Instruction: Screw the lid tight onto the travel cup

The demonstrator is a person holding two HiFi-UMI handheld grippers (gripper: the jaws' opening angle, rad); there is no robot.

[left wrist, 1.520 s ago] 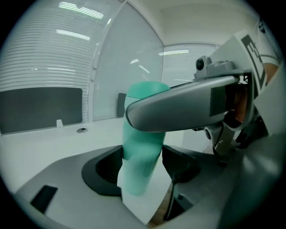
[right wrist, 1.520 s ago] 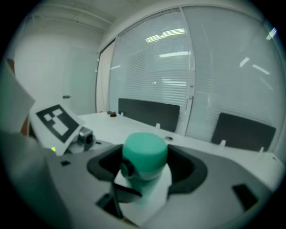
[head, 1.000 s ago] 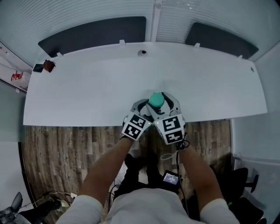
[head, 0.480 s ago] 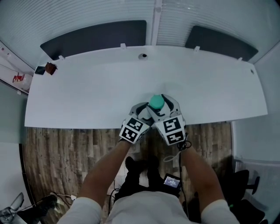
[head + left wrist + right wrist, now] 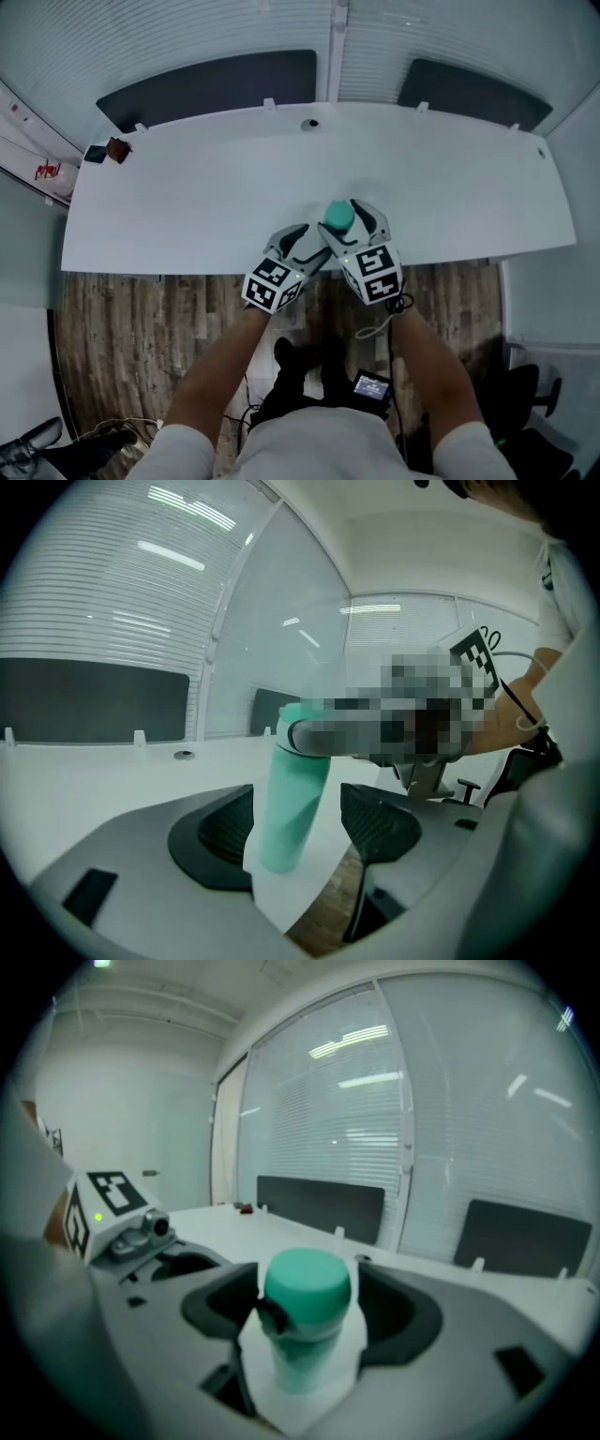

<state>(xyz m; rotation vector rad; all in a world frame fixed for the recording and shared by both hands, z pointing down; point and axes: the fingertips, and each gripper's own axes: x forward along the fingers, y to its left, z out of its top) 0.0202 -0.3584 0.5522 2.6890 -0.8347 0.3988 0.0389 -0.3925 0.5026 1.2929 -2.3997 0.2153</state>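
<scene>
A teal travel cup [image 5: 337, 216] with its teal lid [image 5: 307, 1283] on stands upright near the front edge of the white table [image 5: 187, 206]. My right gripper [image 5: 352, 225] is up at the lid, its pads pressed on both sides of it [image 5: 307, 1314]. The left gripper view shows one of its grey fingers [image 5: 314, 738] lying across the top of the cup [image 5: 292, 799]. My left gripper [image 5: 307, 244] sits back from the cup at the table edge, jaws open [image 5: 300, 827]. The cup body stands just ahead of them, with a gap on the right side.
Small black and red objects [image 5: 105, 150] lie at the table's far left corner. A cable hole [image 5: 310, 123] is at the back middle, and two dark panels [image 5: 211, 84] stand behind. Wooden floor [image 5: 141, 319] lies below the front edge, with a small screen device [image 5: 372, 384] by the person's legs.
My left gripper has drawn back from the cup toward the lower left, off the table edge. The right gripper and the cup have stayed put.
</scene>
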